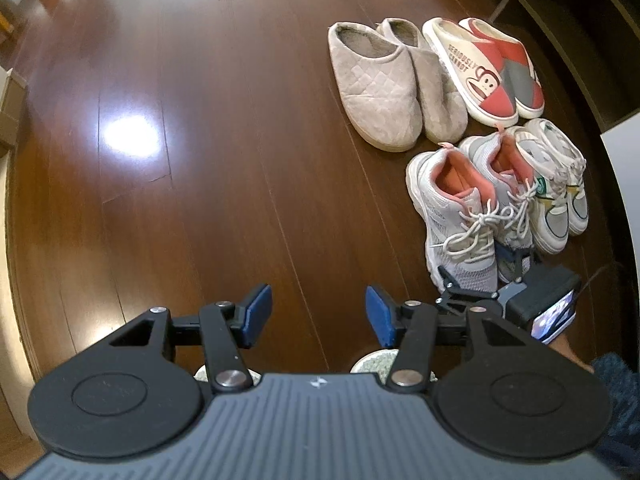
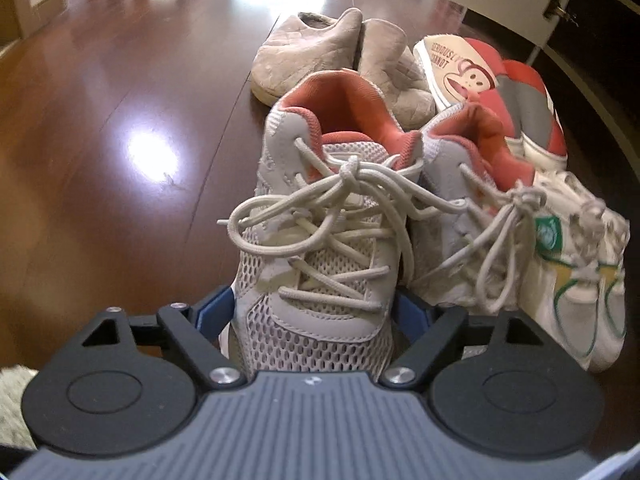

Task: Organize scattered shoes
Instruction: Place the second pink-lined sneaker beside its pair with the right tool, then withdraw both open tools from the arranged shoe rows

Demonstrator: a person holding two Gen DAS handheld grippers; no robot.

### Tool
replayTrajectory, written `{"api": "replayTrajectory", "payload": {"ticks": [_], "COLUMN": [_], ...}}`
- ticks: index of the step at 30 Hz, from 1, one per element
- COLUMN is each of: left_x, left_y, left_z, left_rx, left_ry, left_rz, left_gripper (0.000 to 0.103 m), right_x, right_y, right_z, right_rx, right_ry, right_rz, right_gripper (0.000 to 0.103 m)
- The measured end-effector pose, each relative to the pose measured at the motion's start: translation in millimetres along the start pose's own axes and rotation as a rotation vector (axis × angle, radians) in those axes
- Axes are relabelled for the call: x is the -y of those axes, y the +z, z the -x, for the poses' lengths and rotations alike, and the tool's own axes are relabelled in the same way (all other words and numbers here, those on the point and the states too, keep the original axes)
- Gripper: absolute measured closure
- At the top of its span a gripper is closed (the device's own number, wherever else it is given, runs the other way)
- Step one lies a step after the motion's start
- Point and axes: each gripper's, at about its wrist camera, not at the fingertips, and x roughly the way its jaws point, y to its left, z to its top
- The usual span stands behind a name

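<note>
A: Left claw (image 1: 318,314): jaws spread, holding nothing, bare floor (image 1: 180,160) ahead. Where are the shoes?

B: Ahead and right of it; grey sneaker (image 1: 452,216) nearest, slippers (image 1: 384,88) beyond.

A: Right claw (image 2: 314,320)?

B: Pinching the grey sneaker (image 2: 320,248) across its toe. Long axis runs straight away from the claw, heel farthest; mesh upper, coral lining, loose laces. Its mate (image 2: 464,200) touches on the right.

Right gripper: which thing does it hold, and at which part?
The right gripper clamps the grey mesh sneaker across its toe; left gripper holds nothing.
</note>
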Motion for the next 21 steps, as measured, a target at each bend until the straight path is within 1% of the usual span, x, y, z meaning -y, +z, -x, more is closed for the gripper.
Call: {"api": "replayTrajectory", "payload": {"ticks": [1,3,4,5,6,7,8,9,10,13,15,17,18,20,21], "left_x": [0,1,2,2,2,2,3,3,4,6,8,13,18,32,40], "left_y": [0,0,0,0,0,-1,-2,-2,-3,-3,-4,-8,-9,-12,-14], "left_z": [0,1,1,1,1,1,0,1,1,7,15,27,34,51,60], "left_rx": [0.001,0.003,0.003,0.003,0.003,0.001,0.001,0.001,0.004,0.026,0.052,0.088,0.11,0.162,0.191], "left_ry": [0.002,0.003,0.002,0.001,0.001,0.002,0.004,0.006,0.008,0.011,0.015,0.031,0.048,0.092,0.118], "left_rz": [-0.001,0.002,0.001,-0.001,-0.002,-0.008,-0.012,-0.016,-0.017,-0.009,0.003,0.009,-0.004,-0.035,-0.049], "left_gripper": [0.046,0.046,0.046,0.046,0.046,0.046,0.046,0.046,0.046,0.046,0.046,0.046,0.046,0.046,0.046], "right_x": [1,2,-1,-4,-6,-8,-9,-10,-11,-7,-2,2,5,13,20], "right_y": [2,5,4,3,1,-1,-4,-6,-8,-4,2,6,7,7,6], "right_z": [2,13,22,31,37,41,42,41,38,20,15,20,25,42,54], "right_rx": [0.008,0.044,0.078,0.111,0.118,0.115,0.104,0.084,0.062,0.039,0.019,0.01,0.013,0.047,0.069], "right_ry": [-0.01,-0.055,-0.081,-0.095,-0.081,-0.065,-0.046,-0.027,-0.018,-0.011,0.011,0.04,0.055,0.086,0.097], "right_rz": [-0.001,0.001,0.027,0.058,0.08,0.094,0.1,0.101,0.096,0.065,0.021,-0.01,-0.017,-0.032,-0.043], "right_gripper": [0.019,0.011,0.007,0.01,0.014,0.037,0.072,0.083,0.087,0.087,0.087,0.086,0.084,0.069,0.067]}}
